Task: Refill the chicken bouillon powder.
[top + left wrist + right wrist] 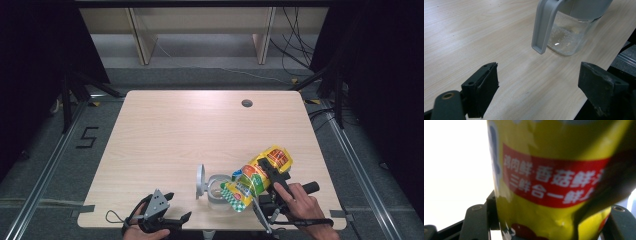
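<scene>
A yellow pouch (257, 177) with a red band of white print (549, 177) hangs tilted, its lower end over a clear glass jar (218, 190) near the table's front edge. My right gripper (266, 169) is shut on the pouch, one jaw pressing on each side (549, 226). The jar's grey lid (200, 181) stands flipped up on its left side. In the left gripper view the jar (571, 37) holds a thin layer of pale grains, and the grey lid piece (544, 27) hangs in front of it. My left gripper (179, 206) rests open at the front left, nothing between its jaws (539, 85).
The wooden table (190, 130) has a round cable hole (246, 103) at the back right. Its front edge runs just below both hands. Wooden shelving (200, 30) and cables stand beyond the table. A "5" mark (87, 136) lies on the floor at left.
</scene>
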`<action>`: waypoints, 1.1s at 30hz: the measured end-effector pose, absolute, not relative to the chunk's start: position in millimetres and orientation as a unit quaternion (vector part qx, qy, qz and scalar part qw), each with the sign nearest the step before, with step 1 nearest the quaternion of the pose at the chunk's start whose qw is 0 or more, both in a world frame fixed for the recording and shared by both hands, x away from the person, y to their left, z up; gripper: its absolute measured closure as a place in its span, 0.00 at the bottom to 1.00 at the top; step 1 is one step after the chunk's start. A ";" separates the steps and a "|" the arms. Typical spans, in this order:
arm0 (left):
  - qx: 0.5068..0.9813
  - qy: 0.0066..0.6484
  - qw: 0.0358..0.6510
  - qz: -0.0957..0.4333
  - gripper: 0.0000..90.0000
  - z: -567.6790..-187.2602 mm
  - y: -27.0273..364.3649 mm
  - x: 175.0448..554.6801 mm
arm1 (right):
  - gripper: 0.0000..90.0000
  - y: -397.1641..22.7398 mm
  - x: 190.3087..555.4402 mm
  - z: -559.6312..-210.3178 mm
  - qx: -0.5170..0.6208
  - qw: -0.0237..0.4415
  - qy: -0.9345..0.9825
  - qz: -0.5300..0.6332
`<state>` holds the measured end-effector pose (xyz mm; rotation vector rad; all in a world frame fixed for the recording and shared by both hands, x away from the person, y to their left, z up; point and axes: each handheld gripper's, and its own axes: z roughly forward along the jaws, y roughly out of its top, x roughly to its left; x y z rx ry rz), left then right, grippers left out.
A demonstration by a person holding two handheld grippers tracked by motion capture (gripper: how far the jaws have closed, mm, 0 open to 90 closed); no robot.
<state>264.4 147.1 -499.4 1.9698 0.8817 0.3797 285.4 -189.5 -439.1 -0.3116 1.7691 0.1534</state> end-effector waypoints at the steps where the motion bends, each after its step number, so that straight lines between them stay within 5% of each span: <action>1: 0.799 0.359 0.458 0.153 0.18 -499.6 147.1 264.5 | 0.41 -189.1 287.4 -438.9 -0.149 0.623 0.765 0.071; 33: 0.797 0.362 0.460 0.152 0.18 -500.0 146.8 264.8 | 0.42 -190.6 284.3 -437.8 -0.137 0.631 0.760 0.073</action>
